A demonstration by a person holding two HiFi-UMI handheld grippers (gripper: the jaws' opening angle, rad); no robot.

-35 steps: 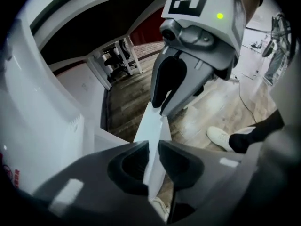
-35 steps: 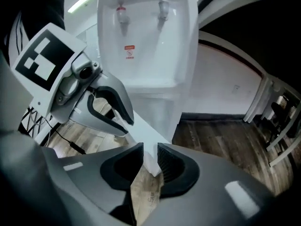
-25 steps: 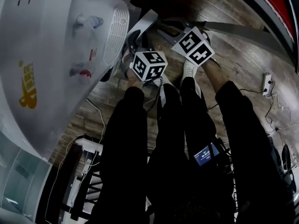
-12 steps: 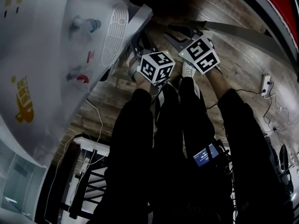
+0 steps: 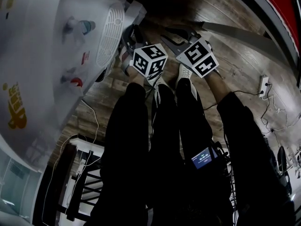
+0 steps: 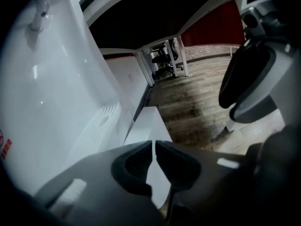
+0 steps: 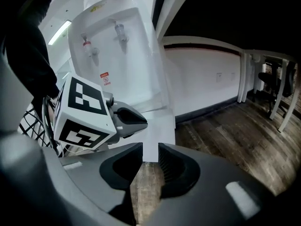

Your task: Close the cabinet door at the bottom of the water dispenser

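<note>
The white water dispenser (image 5: 51,55) fills the left of the head view, its two taps (image 7: 103,36) facing me. Its bottom cabinet door (image 5: 136,11) stands ajar, a white panel (image 6: 146,126) jutting toward the wooden floor. My left gripper (image 6: 154,147) hovers just in front of the door's edge; its jaws are opening, a thin slit apart, with nothing pinched between them. My right gripper (image 7: 149,157) hangs a little behind and to the right, open and empty, looking at the door panel (image 7: 157,126) and the left gripper's marker cube (image 7: 82,112).
Dark trouser legs and white shoes (image 5: 186,72) stand right under the grippers. A power strip (image 5: 264,84) and cables lie on the floor at right. A black wire rack (image 5: 84,182) sits lower left. Desks and a chair (image 6: 164,60) stand farther off.
The left gripper's cube has shifted slightly toward the dispenser's door. The right gripper has hardly moved. The view has swung a little, so the dispenser sits further left.
</note>
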